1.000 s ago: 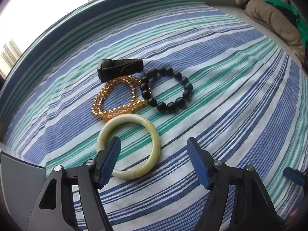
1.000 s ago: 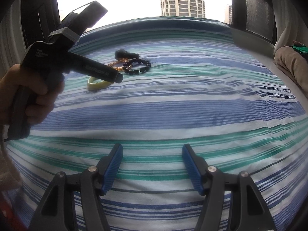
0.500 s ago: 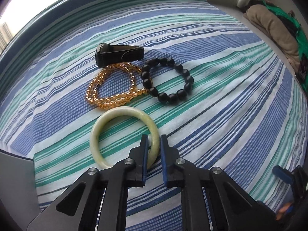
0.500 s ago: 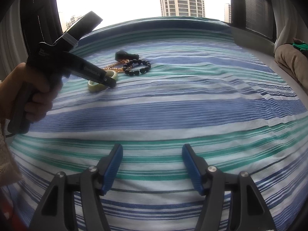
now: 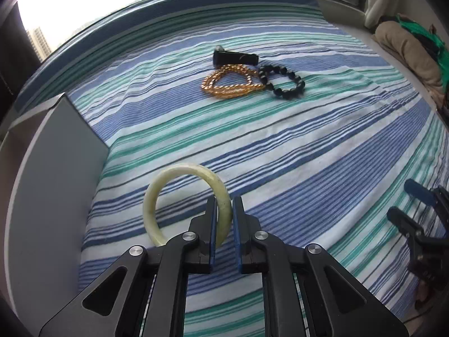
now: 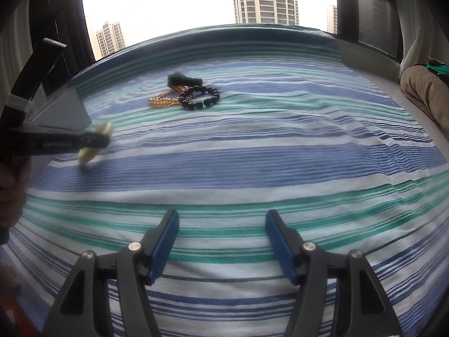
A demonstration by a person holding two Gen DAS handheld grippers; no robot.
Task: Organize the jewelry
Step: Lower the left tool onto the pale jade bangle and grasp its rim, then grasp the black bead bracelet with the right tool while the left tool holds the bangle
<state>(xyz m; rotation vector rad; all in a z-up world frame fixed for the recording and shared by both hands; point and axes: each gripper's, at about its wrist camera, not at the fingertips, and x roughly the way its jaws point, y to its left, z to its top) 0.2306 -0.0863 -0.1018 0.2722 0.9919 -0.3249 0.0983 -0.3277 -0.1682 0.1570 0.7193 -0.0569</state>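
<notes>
My left gripper (image 5: 224, 207) is shut on the right side of a pale green jade bangle (image 5: 179, 174) and holds it lifted above the striped cloth; the bangle also shows in the right wrist view (image 6: 108, 129), beside the left gripper (image 6: 98, 140). An amber bead bracelet (image 5: 230, 82), a black bead bracelet (image 5: 283, 82) and a black clip-like piece (image 5: 234, 56) lie together farther back on the cloth. My right gripper (image 6: 221, 233) is open and empty, low over the near cloth; it shows at the right edge of the left wrist view (image 5: 407, 199).
A grey open box (image 5: 53, 174) stands at the left, just beside the held bangle; it also shows in the right wrist view (image 6: 64, 106). A blue, green and white striped cloth (image 6: 252, 163) covers the surface. A beige bundle (image 5: 407, 47) lies at the far right.
The left gripper, shut on the bangle, has lifted it off the cloth and pulled back and left toward the grey box. The right gripper has stayed still and open.
</notes>
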